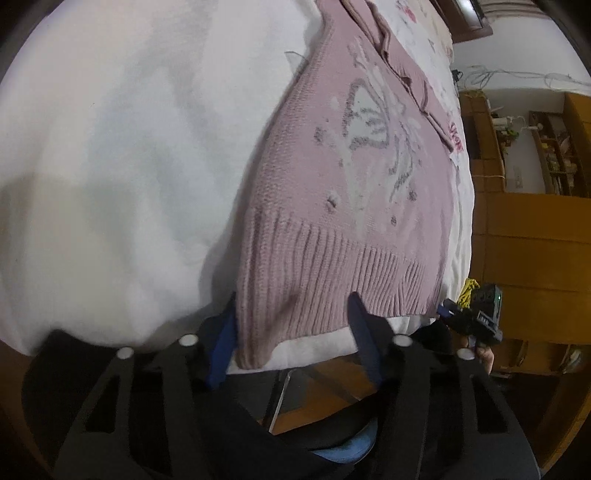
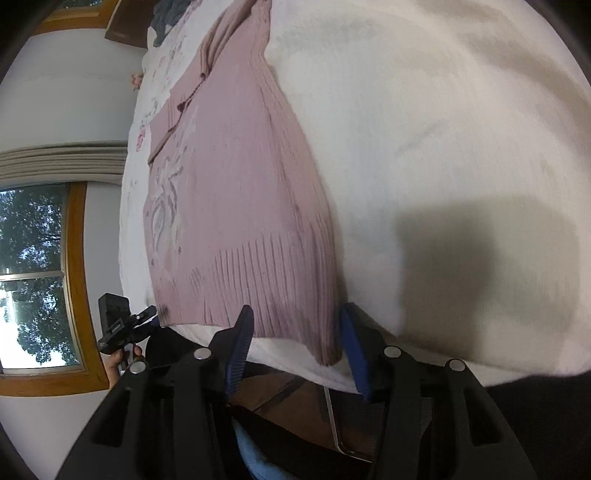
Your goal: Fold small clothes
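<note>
A pink knitted sweater [image 1: 369,206] with a white and grey pattern lies flat on a white bed cover [image 1: 129,147], its ribbed hem at the near edge. One sleeve is folded across the chest. My left gripper [image 1: 293,297] is open, its blue fingers straddling the hem's left corner, which droops over the bed edge. My right gripper [image 2: 295,308] is open too, with the hem's right corner [image 2: 325,350] between its fingers. In each view the other gripper shows at the opposite hem corner: the right gripper [image 1: 445,308] and the left gripper [image 2: 153,315], held by a hand.
Beyond the sweater [image 2: 236,177] lies a floral sheet [image 1: 417,33] and a dark grey cloth [image 2: 166,14]. Wooden cabinets and shelves [image 1: 535,221] stand past the bed on one side, a window [image 2: 33,277] on the other. Below the bed edge are a wooden floor and a metal bar [image 1: 279,398].
</note>
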A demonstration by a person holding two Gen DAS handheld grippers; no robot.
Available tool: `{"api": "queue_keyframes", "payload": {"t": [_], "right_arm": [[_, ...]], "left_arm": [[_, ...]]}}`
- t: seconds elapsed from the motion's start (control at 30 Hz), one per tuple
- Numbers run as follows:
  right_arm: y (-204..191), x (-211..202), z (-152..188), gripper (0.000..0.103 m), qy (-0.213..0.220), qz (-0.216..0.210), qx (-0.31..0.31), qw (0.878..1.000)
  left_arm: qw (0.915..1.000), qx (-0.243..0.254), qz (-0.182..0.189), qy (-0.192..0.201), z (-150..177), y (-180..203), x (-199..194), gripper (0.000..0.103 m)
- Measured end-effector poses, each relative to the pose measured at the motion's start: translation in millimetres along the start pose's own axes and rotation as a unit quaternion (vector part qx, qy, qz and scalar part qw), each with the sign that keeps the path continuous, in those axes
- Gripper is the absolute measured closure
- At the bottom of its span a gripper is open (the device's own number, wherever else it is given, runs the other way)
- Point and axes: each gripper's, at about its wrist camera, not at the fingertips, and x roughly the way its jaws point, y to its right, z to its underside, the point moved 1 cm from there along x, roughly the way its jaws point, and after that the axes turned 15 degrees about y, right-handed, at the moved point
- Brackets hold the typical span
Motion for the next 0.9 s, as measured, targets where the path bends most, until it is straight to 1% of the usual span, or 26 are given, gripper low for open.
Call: {"api": "queue_keyframes", "payload": {"t": [0.07,0.1,0.13,0.17,0.2,0.23,0.27,0.37,0.47,0.57,0.7,0.9], "right_arm": [[1,0,4,0.055,-0.001,0.002,-0.002,1.000],[0,2,6,0.056,-0.002,0.004,-0.002,1.000],[0,4,8,0.060,-0.002,0.005,-0.003,1.000],[1,6,10,0.065,-0.004,0.010,-0.006,1.000],[2,6,12,0.078,-0.003,0.014,-0.007,1.000],[4,5,14,0.092,0.000,0.015,-0.009,1.000],[4,5,15,0.093,0.002,0.012,-0.009,1.000],[1,-7,13,0.094,0.022,-0.010,0.003,1.000],[-8,-25,8,0.094,0.040,-0.048,0.014,0.998],[-17,-36,2,0.094,0.049,-0.073,0.018,0.996],[-34,-50,-10,0.094,0.064,-0.104,0.018,0.992],[-57,-65,-31,0.094,0.085,-0.145,0.023,0.986]], "left_arm": [[1.0000,-0.002,0.004,0.000,1,0,-1,0.060],[1.0000,-0.001,0.004,-0.002,1,0,0,0.066],[1.0000,-0.003,0.003,-0.003,2,-1,1,0.072],[1.0000,-0.005,0.004,-0.005,3,-3,0,0.085],[0.9999,-0.008,0.008,-0.005,4,-3,0,0.095],[0.9999,-0.011,0.009,-0.002,4,-3,-1,0.094],[0.9998,-0.015,0.013,0.002,4,-2,-3,0.095],[0.9980,-0.035,0.047,0.022,5,0,-15,0.096],[0.9945,-0.045,0.085,0.043,8,7,-30,0.096],[0.9881,-0.059,0.123,0.069,7,15,-48,0.096],[0.9796,-0.070,0.161,0.098,1,28,-67,0.096],[0.9691,-0.070,0.199,0.128,-18,51,-91,0.096]]}}
